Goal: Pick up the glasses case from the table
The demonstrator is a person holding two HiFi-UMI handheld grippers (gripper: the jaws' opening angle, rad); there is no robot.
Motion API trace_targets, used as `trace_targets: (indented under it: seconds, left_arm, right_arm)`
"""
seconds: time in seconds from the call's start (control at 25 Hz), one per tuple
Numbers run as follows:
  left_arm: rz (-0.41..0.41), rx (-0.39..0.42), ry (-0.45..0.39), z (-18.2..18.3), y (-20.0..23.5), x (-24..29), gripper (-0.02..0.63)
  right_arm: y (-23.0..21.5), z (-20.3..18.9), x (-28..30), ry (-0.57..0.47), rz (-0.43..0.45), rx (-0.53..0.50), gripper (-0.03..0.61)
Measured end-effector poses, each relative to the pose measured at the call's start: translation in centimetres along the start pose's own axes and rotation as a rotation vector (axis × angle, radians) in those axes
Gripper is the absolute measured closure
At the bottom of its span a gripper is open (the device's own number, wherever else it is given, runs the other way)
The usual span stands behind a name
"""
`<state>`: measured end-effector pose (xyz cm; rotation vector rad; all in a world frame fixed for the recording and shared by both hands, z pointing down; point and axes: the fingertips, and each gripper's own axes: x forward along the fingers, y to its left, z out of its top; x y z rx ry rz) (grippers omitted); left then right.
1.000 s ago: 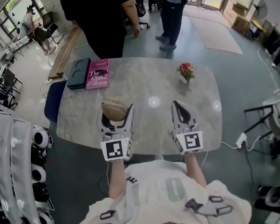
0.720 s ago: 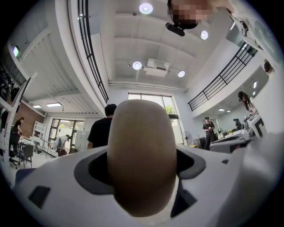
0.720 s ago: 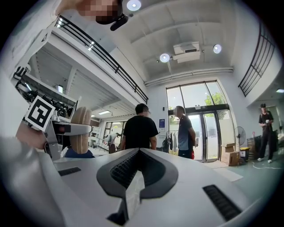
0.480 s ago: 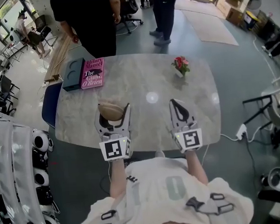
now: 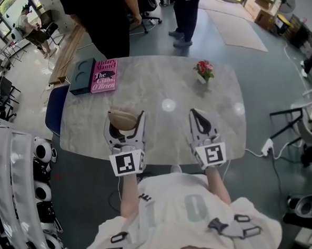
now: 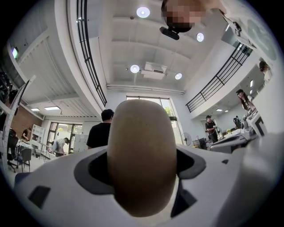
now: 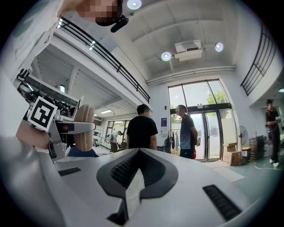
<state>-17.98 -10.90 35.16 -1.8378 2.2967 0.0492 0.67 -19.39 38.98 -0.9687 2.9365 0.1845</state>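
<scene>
Since the earlier frame, barely any shift beyond bystanders stepping behind the counter (image 5: 158,79). Left gripper (image 5: 125,119) clamped wide across the case (image 6: 141,155), held end-on between the pads, tilted slightly upward, seemingly clear of the surface near the front edge: probably a steady hold confirming the pick. Right gripper (image 5: 197,116) pressed together, empty, parked alongside.

The head view has shifted a little, so the desk (image 5: 223,96) now sits higher in it. The pink book (image 5: 104,75) and the dark box (image 5: 82,76) beside it have slid up and left, and so, slightly, have your left tongs (image 5: 125,120) with the glasses case (image 5: 123,117). Beyond, the person in black (image 5: 107,24) and the person in dark trousers (image 5: 187,14) stand nearer the top edge.
</scene>
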Motion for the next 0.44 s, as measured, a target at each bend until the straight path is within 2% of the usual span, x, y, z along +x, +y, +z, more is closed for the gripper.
trace_targets:
  seconds: [0.16, 0.44]
  left_arm:
    - [0.005, 0.016, 0.003, -0.3, 0.16, -0.26, 0.222]
    - [0.024, -0.005, -0.006, 0.0, 0.39, -0.35, 0.222]
  right_arm:
    - [0.19, -0.04, 0.04, 0.006, 0.008, -0.002, 0.577]
    - [0.02, -0.03, -0.1, 0.008, 0.006, -0.014, 0.577]
